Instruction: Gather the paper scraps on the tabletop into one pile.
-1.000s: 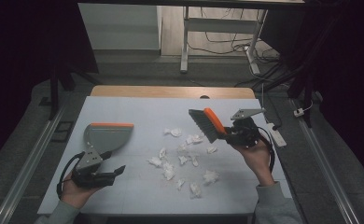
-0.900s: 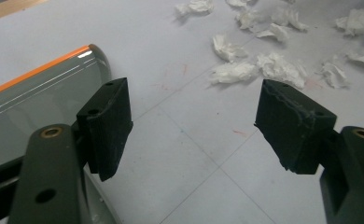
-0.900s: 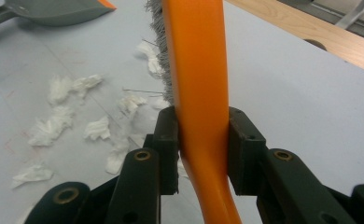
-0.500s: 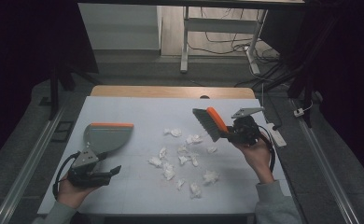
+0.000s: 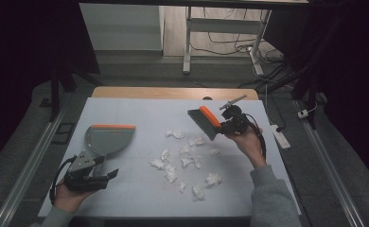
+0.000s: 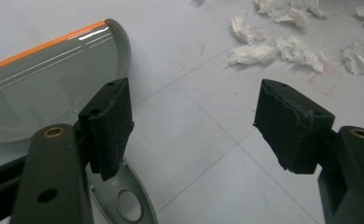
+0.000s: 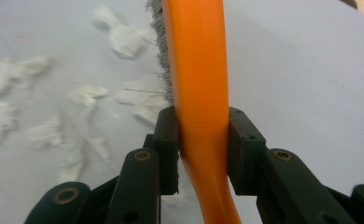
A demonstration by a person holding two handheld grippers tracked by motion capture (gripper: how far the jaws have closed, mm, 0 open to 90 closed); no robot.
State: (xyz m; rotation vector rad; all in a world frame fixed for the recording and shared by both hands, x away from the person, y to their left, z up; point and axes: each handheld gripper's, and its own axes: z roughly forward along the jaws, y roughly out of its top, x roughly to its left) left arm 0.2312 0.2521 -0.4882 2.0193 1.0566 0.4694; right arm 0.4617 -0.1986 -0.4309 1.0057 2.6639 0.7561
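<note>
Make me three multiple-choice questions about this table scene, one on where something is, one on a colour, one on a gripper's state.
1. Where does the grey plastic dustpan lie relative to the crumpled white paper scraps?
A. On the left gripper's side
B. On the right gripper's side
C. On top of them

2. What colour is the back of the hand brush?
A. Blue
B. Orange
C. Green

3. How is the left gripper?
A. Shut on the dustpan
B. Shut on a scrap
C. Open, holding nothing

Answers: 1 A, the high view shows the dustpan on that side. 2 B, the right gripper clamps an orange back. 3 C, its jaws stand wide apart.
</note>
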